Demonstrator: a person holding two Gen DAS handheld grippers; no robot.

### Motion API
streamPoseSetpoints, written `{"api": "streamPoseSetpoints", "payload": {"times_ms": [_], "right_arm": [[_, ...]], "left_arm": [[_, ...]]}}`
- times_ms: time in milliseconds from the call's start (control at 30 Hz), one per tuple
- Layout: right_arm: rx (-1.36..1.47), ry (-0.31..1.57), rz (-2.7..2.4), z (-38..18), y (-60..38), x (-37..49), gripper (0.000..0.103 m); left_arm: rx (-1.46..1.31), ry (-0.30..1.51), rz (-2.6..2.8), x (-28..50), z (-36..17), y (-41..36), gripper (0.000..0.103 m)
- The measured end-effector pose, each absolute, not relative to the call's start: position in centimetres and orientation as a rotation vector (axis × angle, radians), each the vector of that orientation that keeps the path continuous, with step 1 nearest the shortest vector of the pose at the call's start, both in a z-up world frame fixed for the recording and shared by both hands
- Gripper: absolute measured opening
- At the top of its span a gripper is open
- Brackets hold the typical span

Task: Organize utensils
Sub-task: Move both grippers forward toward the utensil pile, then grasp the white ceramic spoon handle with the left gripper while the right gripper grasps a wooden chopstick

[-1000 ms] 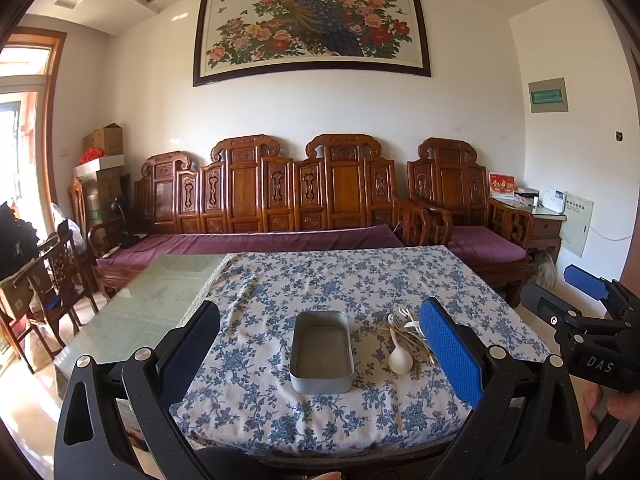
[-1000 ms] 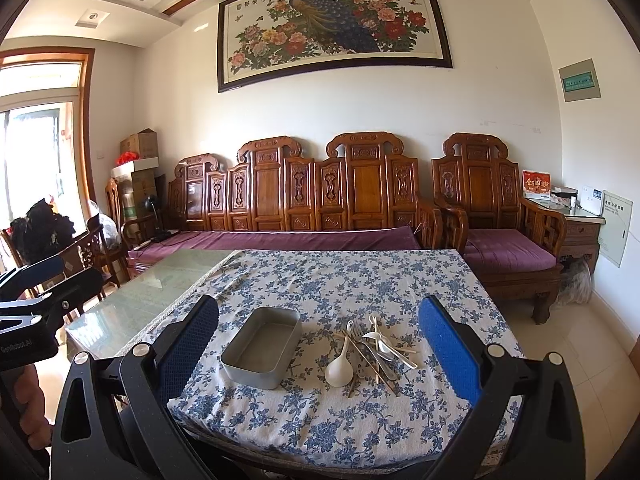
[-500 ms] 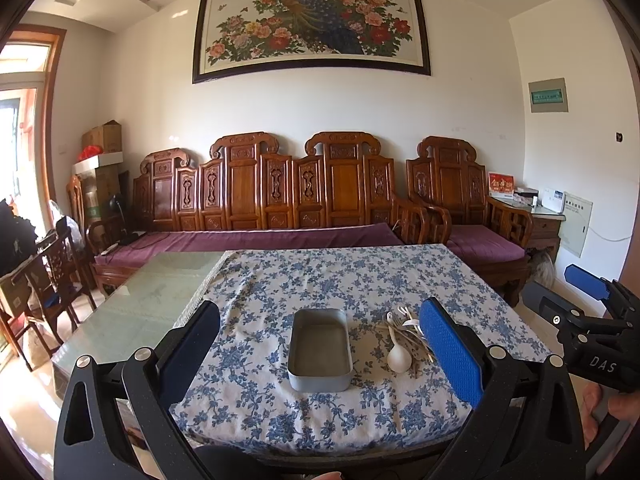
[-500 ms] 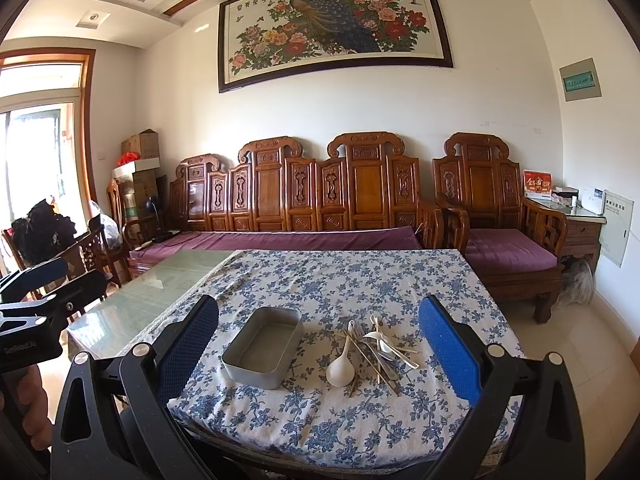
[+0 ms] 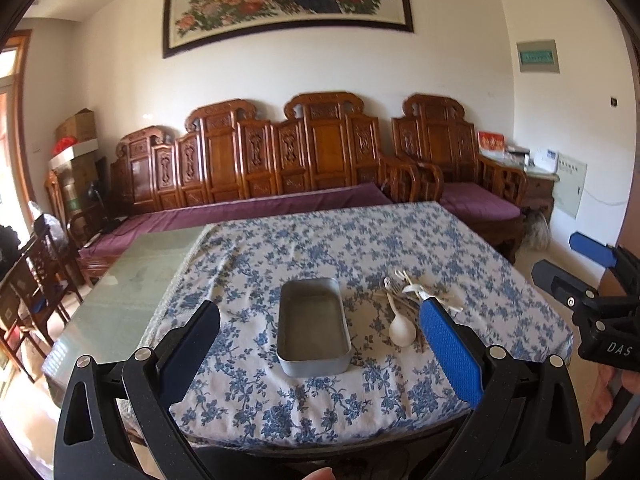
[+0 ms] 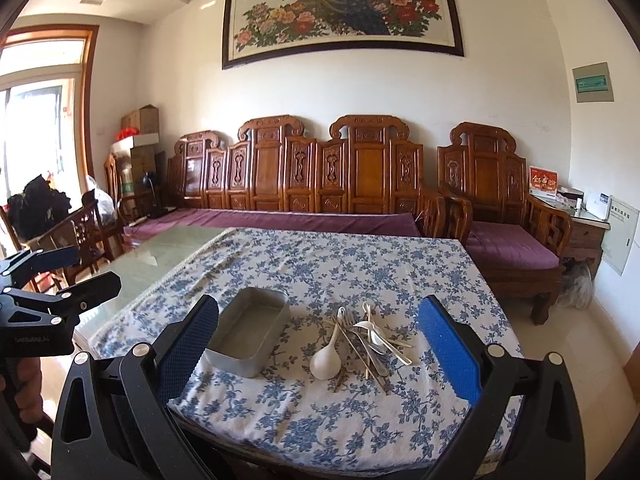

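Observation:
An empty grey metal tin (image 5: pixel 313 327) (image 6: pixel 248 336) lies on the blue-flowered tablecloth (image 5: pixel 360 240) near the table's front edge. Right of it is a loose pile of utensils (image 6: pixel 370 338) (image 5: pixel 412 300): a white ceramic spoon (image 6: pixel 326 362) (image 5: pixel 401 332), a metal fork, spoons and chopsticks. My left gripper (image 5: pixel 320 344) is open, held in front of the tin and short of the table. My right gripper (image 6: pixel 320 344) is open too, framing the pile from the front, holding nothing. Each gripper shows at the side of the other's view, the right gripper (image 5: pixel 592 276) and the left gripper (image 6: pixel 52 276).
The cloth covers the right part of a glass-topped table (image 5: pixel 120 288). Behind it stands a carved wooden sofa (image 6: pixel 304 184) with purple cushions and an armchair (image 6: pixel 504 216). Wooden chairs (image 6: pixel 86 232) stand at the left. A side cabinet (image 6: pixel 584 236) is at the right wall.
Both views have tipped down and drawn nearer to the table; the tin and utensils look larger. Nothing on the table moved and both grippers stayed open.

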State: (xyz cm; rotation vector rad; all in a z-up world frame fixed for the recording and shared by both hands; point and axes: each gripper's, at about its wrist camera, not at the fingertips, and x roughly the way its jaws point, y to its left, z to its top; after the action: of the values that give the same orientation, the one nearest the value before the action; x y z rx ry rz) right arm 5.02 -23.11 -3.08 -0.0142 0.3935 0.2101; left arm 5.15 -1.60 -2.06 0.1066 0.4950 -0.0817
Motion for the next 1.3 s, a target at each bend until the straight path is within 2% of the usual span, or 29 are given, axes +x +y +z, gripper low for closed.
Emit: {"api": "streamPoseSetpoints", "payload": {"times_ms": [167,267,367,400,667,867,933,1167,1300], "right_arm": [[-0.064,0.43,0.189,-5.5,-23.8,8.7,0.1],[-0.096,0.468,0.18,-7.3,-24.6,11.4,0.095],[-0.129,0.53,0.17,-9.5,-25.7,14.4,0.083],[-0.14,0.548,0.163,-10.2,-26.0,15.3,0.075],[-0.122,0.706,0.238,-16.3,-28.9,21.5,0.058],[-0.137,0.821,0.382,-21.2,-27.8,23.6,0.037],[-0.157,0.861,0.415,-23.3,-27.2,24.0,0.027],[-0.126,0.915,0.435,-26.9,-26.5,26.1,0.017],[-0.112,0.936,0.423,-27.8,-26.8,27.9,0.013]], "left_arm": [[0.168,0.545,-0.116,8.5,-4.1,-3.0,0.097],[0.177,0.584,-0.146,10.5,-5.4,-3.6,0.097],[0.181,0.626,-0.177,12.5,-6.6,-4.2,0.097],[0.184,0.639,-0.183,13.0,-7.0,-4.3,0.097],[0.161,0.79,-0.273,18.0,-11.7,-5.9,0.097],[0.141,0.844,-0.31,19.7,-14.8,-6.7,0.097],[0.13,0.86,-0.319,20.1,-15.6,-6.8,0.095],[0.106,0.904,-0.335,20.9,-17.7,-7.2,0.082],[0.122,0.9,-0.347,21.3,-17.7,-7.9,0.081]]}}
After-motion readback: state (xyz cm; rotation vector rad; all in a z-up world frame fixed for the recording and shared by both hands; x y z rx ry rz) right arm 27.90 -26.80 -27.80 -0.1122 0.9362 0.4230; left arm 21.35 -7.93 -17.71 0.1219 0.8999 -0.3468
